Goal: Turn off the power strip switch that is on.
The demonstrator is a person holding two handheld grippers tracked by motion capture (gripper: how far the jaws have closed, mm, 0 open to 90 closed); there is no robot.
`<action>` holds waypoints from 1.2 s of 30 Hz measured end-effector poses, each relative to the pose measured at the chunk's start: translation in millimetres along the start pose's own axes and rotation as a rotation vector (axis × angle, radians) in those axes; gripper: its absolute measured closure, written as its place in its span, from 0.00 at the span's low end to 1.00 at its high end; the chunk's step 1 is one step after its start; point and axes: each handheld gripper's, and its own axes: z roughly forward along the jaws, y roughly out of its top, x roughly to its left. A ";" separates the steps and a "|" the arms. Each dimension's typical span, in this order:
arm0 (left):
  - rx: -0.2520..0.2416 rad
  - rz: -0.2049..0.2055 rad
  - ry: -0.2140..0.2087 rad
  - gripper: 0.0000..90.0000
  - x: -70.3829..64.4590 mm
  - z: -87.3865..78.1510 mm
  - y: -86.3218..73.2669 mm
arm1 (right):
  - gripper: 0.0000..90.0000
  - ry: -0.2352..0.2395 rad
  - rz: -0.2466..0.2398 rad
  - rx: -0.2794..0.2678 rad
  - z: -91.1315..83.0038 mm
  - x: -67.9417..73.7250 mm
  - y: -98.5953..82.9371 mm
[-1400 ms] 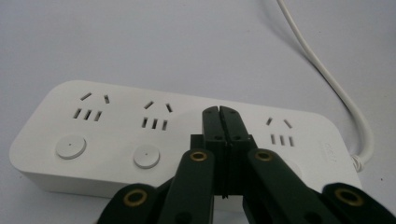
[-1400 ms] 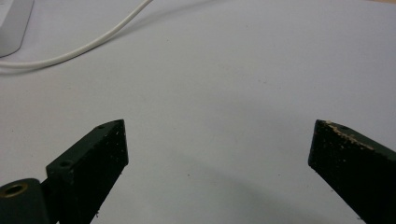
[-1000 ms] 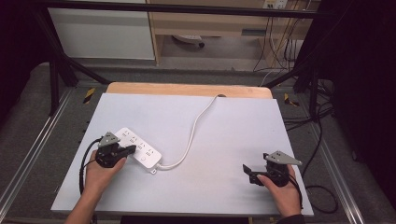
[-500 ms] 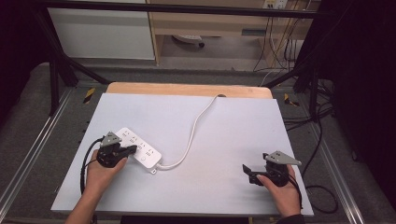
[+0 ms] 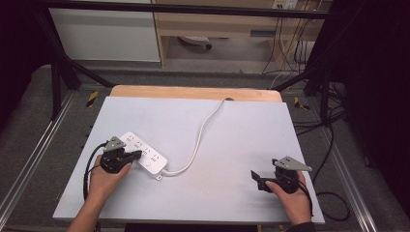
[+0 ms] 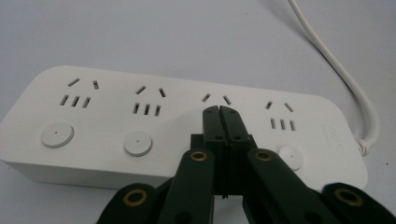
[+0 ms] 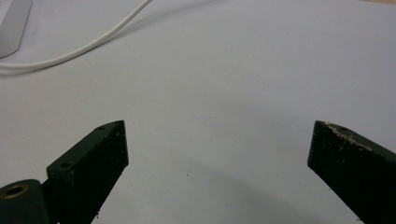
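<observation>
Lying flat on the pale grey surface, the white power strip sits toward the near left part, set at a slant, with its white cord snaking away from its right end up to the far edge. The left gripper, held in the person's left hand, has its black fingers pressed tight together with nothing between them; their tips rest on top of the strip. From the left gripper view the tips sit just below the third set of socket slots, between the second round button and the fourth one, right where the third button would fall in the row, though whether they actually press it cannot be made out.

Over at the near right, well apart from the strip, the right gripper is held low above bare surface by the right hand. Its fingers stand wide apart and empty, pointing toward the strip's side of the surface.
</observation>
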 end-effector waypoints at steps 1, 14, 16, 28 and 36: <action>0.001 -0.001 -0.001 1.00 0.4 0.1 0.1 | 0.07 -0.001 0.000 0.000 0.0 0.0 0.0; 0.008 -0.008 -0.005 1.00 1.5 1.4 -1.2 | 0.07 -0.002 0.000 0.002 0.0 0.2 -0.1; 0.008 -0.011 -0.009 1.00 1.5 1.3 -1.4 | 0.07 -0.003 -0.001 0.002 0.0 0.1 -0.1; 0.005 -0.014 -0.005 1.00 3.2 0.7 -1.9 | 0.07 -0.002 0.001 0.003 -0.6 -0.4 -0.3; 0.013 -0.012 -0.010 1.00 3.0 0.6 -1.4 | 0.07 -0.005 -0.002 0.005 0.2 -0.3 -0.2</action>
